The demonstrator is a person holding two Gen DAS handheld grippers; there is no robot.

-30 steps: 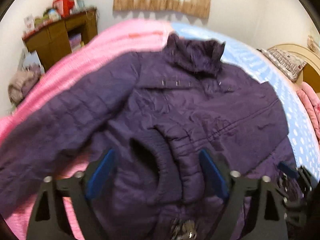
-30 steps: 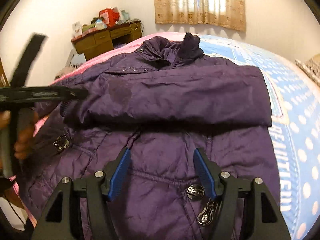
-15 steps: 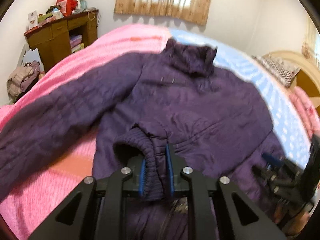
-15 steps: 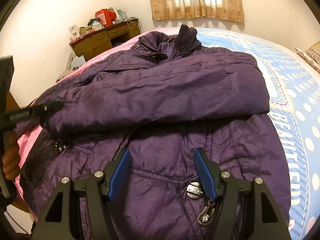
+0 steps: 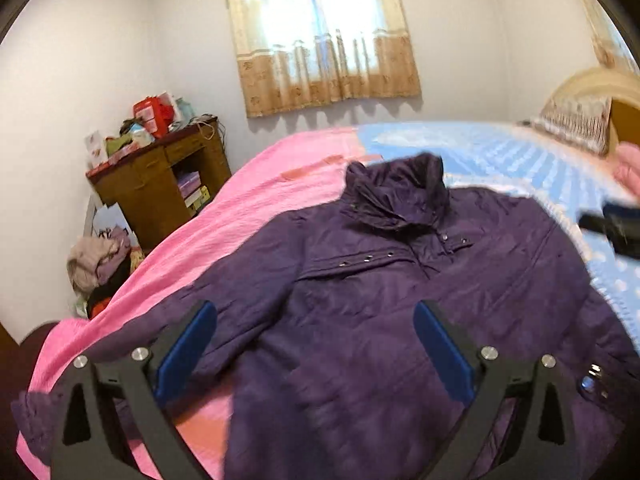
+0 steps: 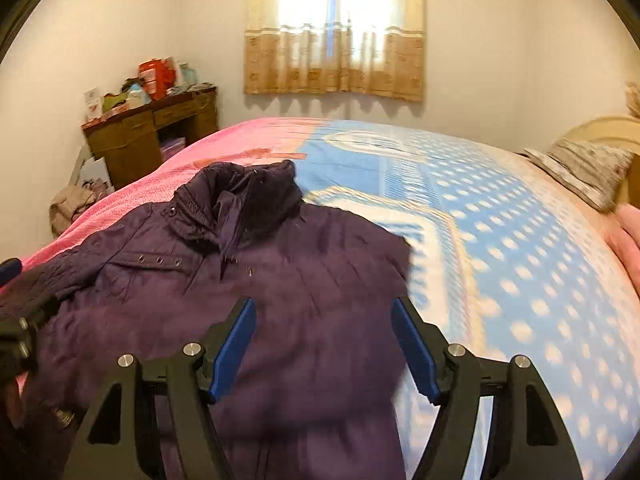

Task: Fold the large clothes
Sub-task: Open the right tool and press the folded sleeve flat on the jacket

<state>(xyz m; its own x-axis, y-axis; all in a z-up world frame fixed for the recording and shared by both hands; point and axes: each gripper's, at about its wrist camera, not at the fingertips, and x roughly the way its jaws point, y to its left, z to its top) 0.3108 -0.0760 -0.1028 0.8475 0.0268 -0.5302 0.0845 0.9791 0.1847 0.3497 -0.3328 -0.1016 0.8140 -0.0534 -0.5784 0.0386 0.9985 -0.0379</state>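
Observation:
A dark purple padded jacket lies front-up on the bed, collar toward the window; it also shows in the right wrist view. One sleeve trails left over the pink cover to a cuff at the bed's edge. My left gripper is open and empty above the jacket's chest. My right gripper is open and empty above the jacket's right side. The other gripper shows at the right edge in the left wrist view and at the left edge in the right wrist view.
The bed has a pink cover on the left and a blue dotted cover on the right. A wooden desk with clutter stands by the wall, clothes heaped beside it. A pillow lies by the headboard.
My left gripper, shut on the sleeve cuff half a second ago, has opened and let it go. Both grippers have risen and pulled back. The sleeve folded across the chest no longer shows there.

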